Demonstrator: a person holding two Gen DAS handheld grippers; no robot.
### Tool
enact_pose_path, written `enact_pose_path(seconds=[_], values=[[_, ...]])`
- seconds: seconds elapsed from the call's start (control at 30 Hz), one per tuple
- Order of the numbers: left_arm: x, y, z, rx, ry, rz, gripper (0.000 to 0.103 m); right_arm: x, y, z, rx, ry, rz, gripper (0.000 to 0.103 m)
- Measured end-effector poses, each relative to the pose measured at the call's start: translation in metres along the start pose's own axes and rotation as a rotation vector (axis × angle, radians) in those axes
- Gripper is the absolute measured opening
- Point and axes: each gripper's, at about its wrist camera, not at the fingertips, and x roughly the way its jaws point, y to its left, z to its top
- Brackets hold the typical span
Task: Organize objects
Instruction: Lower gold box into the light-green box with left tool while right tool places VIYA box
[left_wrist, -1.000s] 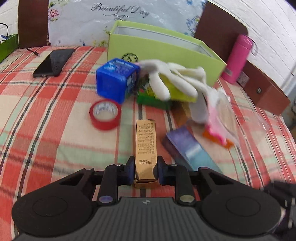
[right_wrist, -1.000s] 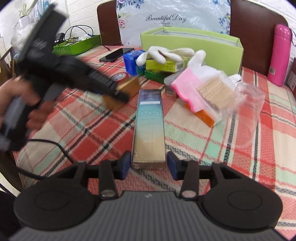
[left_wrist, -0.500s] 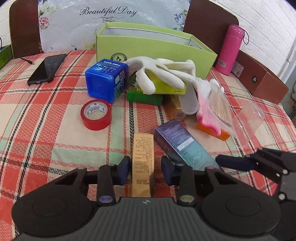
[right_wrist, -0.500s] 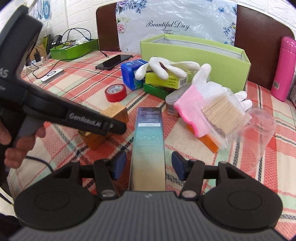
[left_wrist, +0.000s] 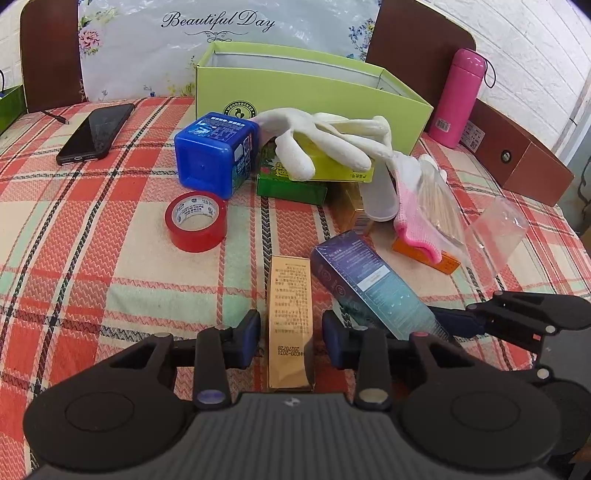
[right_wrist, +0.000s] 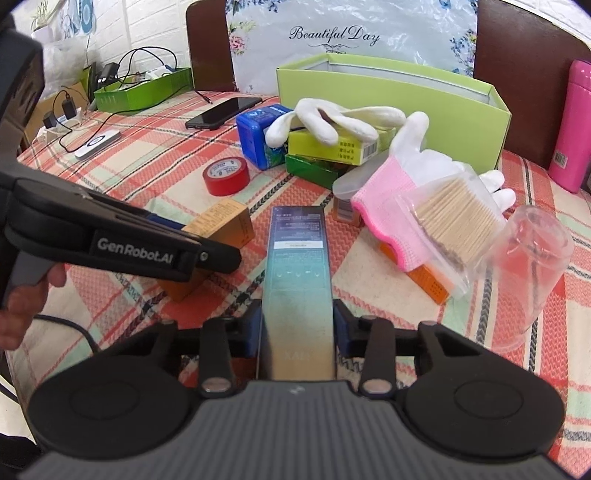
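A narrow gold box (left_wrist: 290, 295) lies on the plaid tablecloth between the pads of my left gripper (left_wrist: 290, 332). A gap shows on each side of it while the jaws are closing. Beside it to the right lies a long blue-to-teal box (left_wrist: 369, 280), angled toward it. In the right wrist view that blue-teal box (right_wrist: 297, 266) runs straight between the pads of my right gripper (right_wrist: 297, 328), whose jaws are closing and touch both of its sides. The left gripper (right_wrist: 192, 240) reaches in from the left around the gold box (right_wrist: 218, 229), held by a person's hand (right_wrist: 22, 295).
An open lime-green box (left_wrist: 295, 92) stands at the back. In front of it are a blue cube container (left_wrist: 214, 155), red tape (left_wrist: 195, 221), white gloves (left_wrist: 325, 136) over small stacked boxes, a bag of wooden sticks (right_wrist: 454, 218), a clear cup (right_wrist: 528, 266), a phone (left_wrist: 96, 133) and a pink bottle (left_wrist: 461, 96).
The left jaws let go of the gold box, which now lies between them. The right jaws widened, then closed onto the blue-teal box. The left gripper has settled from a blurred sweep.
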Motion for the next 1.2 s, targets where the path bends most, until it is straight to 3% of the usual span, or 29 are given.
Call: enact_pose_path(seconds=[0.03,0.2,0.5,0.7,0.93,1.2], values=[[0.000,0.001,0.000,-0.001,0.001,0.002,0.025,0.000,0.001,0.000,-0.004,0.000,0.001,0.038],[-0.015,0.002,0.002,-0.012,-0.007,-0.027,0.025,-0.017,0.004,0.000,-0.013,-0.032,0.045,0.038],[-0.058,-0.006,0.037,0.020,-0.134,-0.092,0.025,-0.060,-0.016,0.028,0.041,-0.155,0.093,0.038],[-0.068,-0.015,0.073,0.022,-0.211,-0.132,0.025,-0.075,-0.039,0.060,0.060,-0.238,0.046,0.038],[-0.056,-0.023,0.125,0.005,-0.256,-0.141,0.025,-0.075,-0.076,0.107,0.086,-0.293,-0.032,0.038],[-0.017,-0.024,0.188,-0.053,-0.240,-0.102,0.025,-0.031,-0.120,0.160,0.136,-0.224,-0.057,0.038]])
